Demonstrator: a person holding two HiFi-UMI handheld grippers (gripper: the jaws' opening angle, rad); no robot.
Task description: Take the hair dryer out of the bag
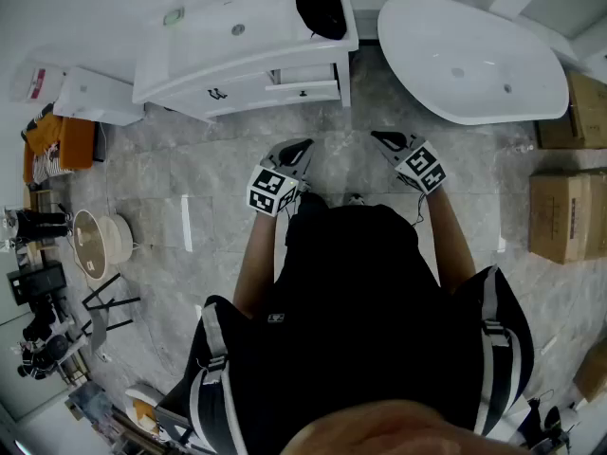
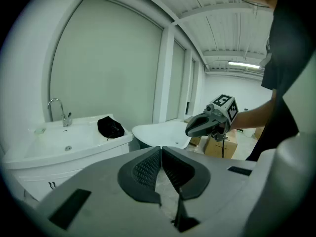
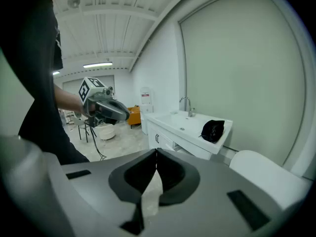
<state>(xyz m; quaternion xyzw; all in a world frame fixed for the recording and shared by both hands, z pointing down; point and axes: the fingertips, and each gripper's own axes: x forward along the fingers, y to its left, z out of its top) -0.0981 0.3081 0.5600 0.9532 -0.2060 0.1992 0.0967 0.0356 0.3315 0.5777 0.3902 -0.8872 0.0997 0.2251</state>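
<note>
**Standing pose before the washbasin, both tongs empty.** The person stands on the marble floor (image 1: 190, 169) facing a white washbasin bench (image 1: 204, 41). Both bare forearms reach forward from the torso. The left forearm (image 1: 251, 263) and the right forearm (image 1: 453, 240) run roughly parallel, with the elbows close to the body.

The left tongs (image 1: 302, 148) and the right tongs (image 1: 384, 140) are held side by side at the same height and near each other without touching. Both point ahead and slightly downward, their tips angled a little toward one another. The marker cube of each sits on top, just behind the jaws.

In each gripper view the ribbed jaws meet at a single seam. They are fully closed, with nothing between them.

The black bag (image 1: 321, 6) lies slumped on the right end of the bench top, beside the basin, nearest the white bathtub (image 1: 474, 64). It is well apart from both tongs. No view shows the hair dryer itself.

Cardboard boxes (image 1: 560, 216) stand on the floor to the person's right.
</note>
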